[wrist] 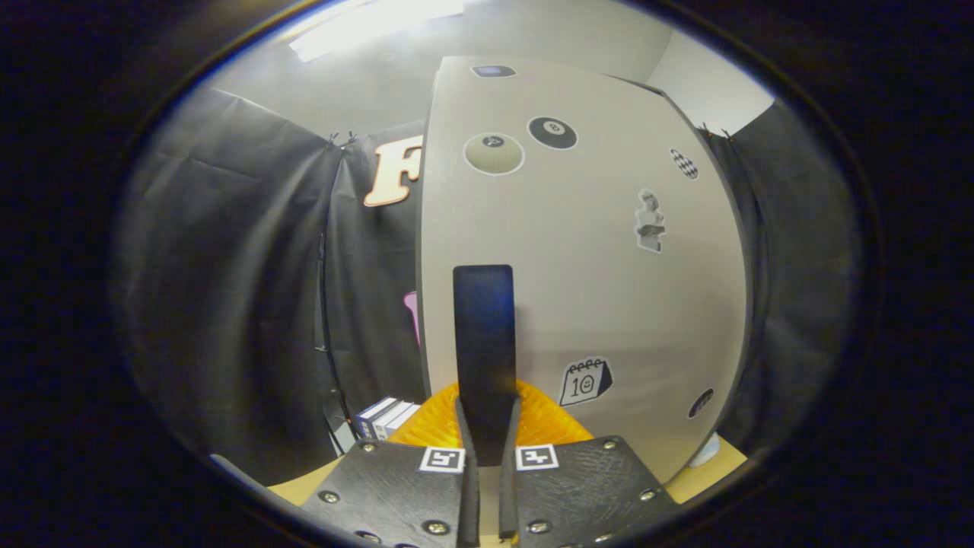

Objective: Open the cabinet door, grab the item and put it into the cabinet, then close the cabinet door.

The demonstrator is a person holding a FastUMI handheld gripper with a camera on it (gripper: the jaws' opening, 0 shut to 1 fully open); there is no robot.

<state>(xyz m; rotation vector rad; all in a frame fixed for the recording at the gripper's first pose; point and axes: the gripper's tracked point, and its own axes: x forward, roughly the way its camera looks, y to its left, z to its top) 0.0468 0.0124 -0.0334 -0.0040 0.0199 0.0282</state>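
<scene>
So the gripper (487, 449) is being held right up against the pale grey flat-panel cabinet door (578, 251), the one dotted with stickers, and its two fingers are being pressed together on the dark upright bar handle (484, 342), which is running straight up from between the fingertips. That handle is looking stiff and narrow, probably smooth plastic or metal, so a slip along its length is something to be watched for; being clamped low on the bar, the way it is now, seems fine, since the pull is taken far from the hinge, which is judged to be along the door's right edge. The door itself is being read as a light, rigid board that should swing easily. The orange ribbed plastic thing (449, 422), likely the item, though that cannot be told for sure, is sitting on the tan bench (300, 487) just beyond the fingers, at the foot of the door, so it is probably going to be in the swing path. A small stack of books (384, 417) is lying near the door's left bottom corner. Open room is being offered mostly to the left, toward the black cloth wall (228, 289).
</scene>
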